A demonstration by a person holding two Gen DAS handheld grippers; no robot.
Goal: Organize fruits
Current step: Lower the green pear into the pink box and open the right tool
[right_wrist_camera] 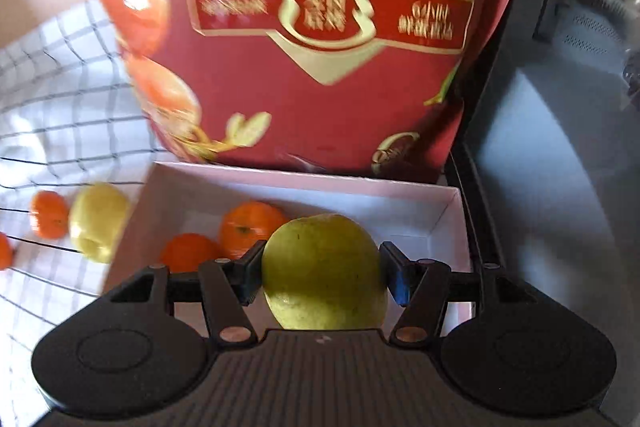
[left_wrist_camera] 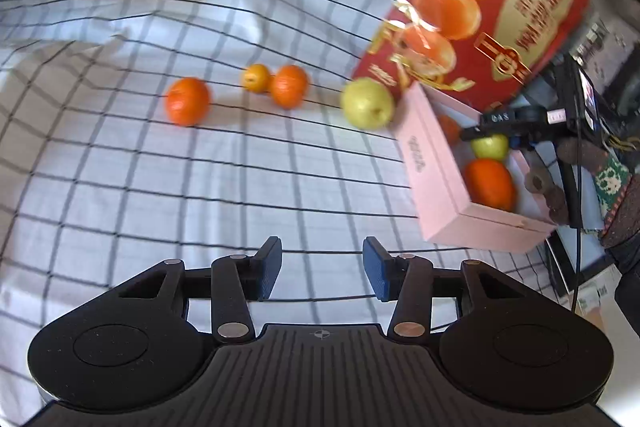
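My right gripper (right_wrist_camera: 322, 277) is shut on a yellow-green pear (right_wrist_camera: 324, 271) and holds it over the pink box (right_wrist_camera: 360, 189), which has two oranges (right_wrist_camera: 250, 229) inside. The box (left_wrist_camera: 432, 179) also shows in the left wrist view with an orange (left_wrist_camera: 490, 183), the held pear (left_wrist_camera: 490, 146) and the right gripper (left_wrist_camera: 486, 139) above it. My left gripper (left_wrist_camera: 322, 273) is open and empty above the checked cloth (left_wrist_camera: 240, 167). On the cloth lie three oranges (left_wrist_camera: 187, 101) (left_wrist_camera: 289, 85) (left_wrist_camera: 256, 77) and a second pear (left_wrist_camera: 367, 103) beside the box.
A tall red gift box (left_wrist_camera: 488, 7) printed with oranges stands right behind the pink box. Dark electronics and cables (left_wrist_camera: 580, 99) crowd the right side. A grey surface (right_wrist_camera: 560, 147) lies right of the box.
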